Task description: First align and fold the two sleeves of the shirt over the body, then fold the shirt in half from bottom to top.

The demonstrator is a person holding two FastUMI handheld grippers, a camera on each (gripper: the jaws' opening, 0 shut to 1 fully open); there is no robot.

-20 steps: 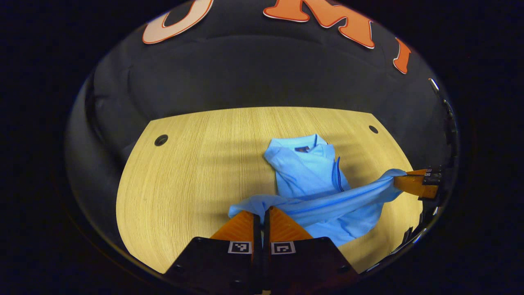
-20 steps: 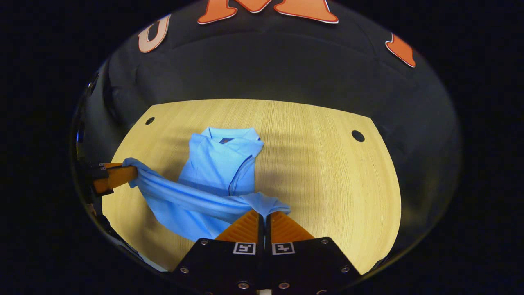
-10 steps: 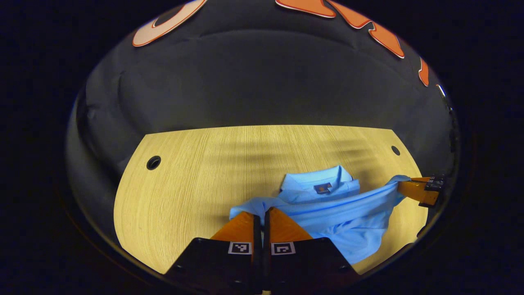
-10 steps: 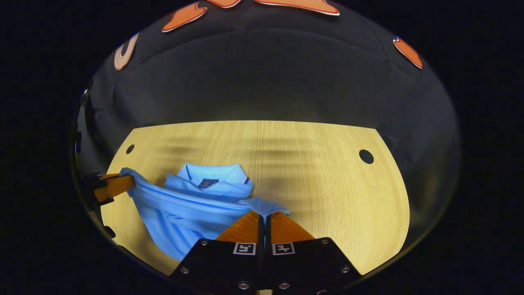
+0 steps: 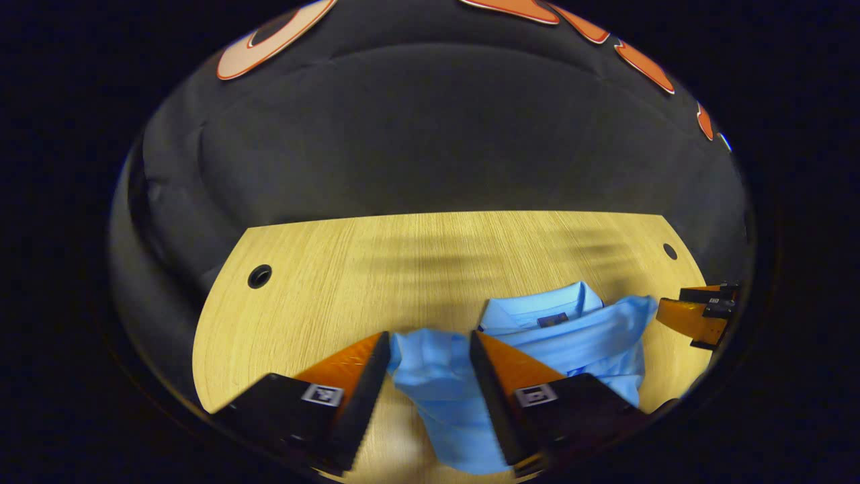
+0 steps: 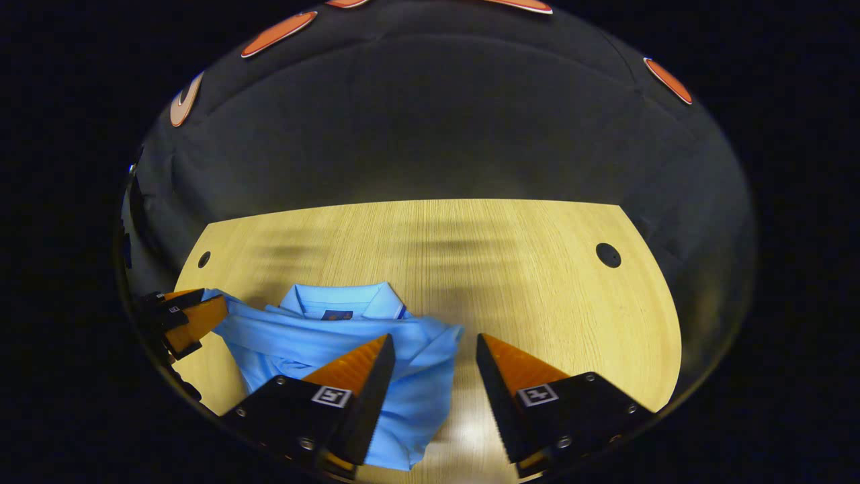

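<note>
A light blue polo shirt (image 5: 578, 336) lies folded on the wooden table (image 5: 322, 296), its lower half laid up over the body and the hem edge just below the collar (image 5: 537, 309). In the left gripper view my left gripper (image 5: 428, 339) is open, and one loose corner of the hem rests on the table between its fingers. In the right gripper view my right gripper (image 6: 434, 339) is open too, with the other corner of the shirt (image 6: 302, 339) lying by its left finger. Each view has the other gripper (image 5: 699, 312) (image 6: 188, 319) at the shirt's far side.
The table (image 6: 537, 282) has a round cable hole near each far corner (image 5: 259, 275) (image 6: 608, 255). Bare wood stretches beyond the collar up to the black cloth wall. The table's near edge runs just under the fingers.
Both grippers carried the hem forward over the body to the collar, then opened and let go of it. The shirt's lower half now lies flat on the upper half.
</note>
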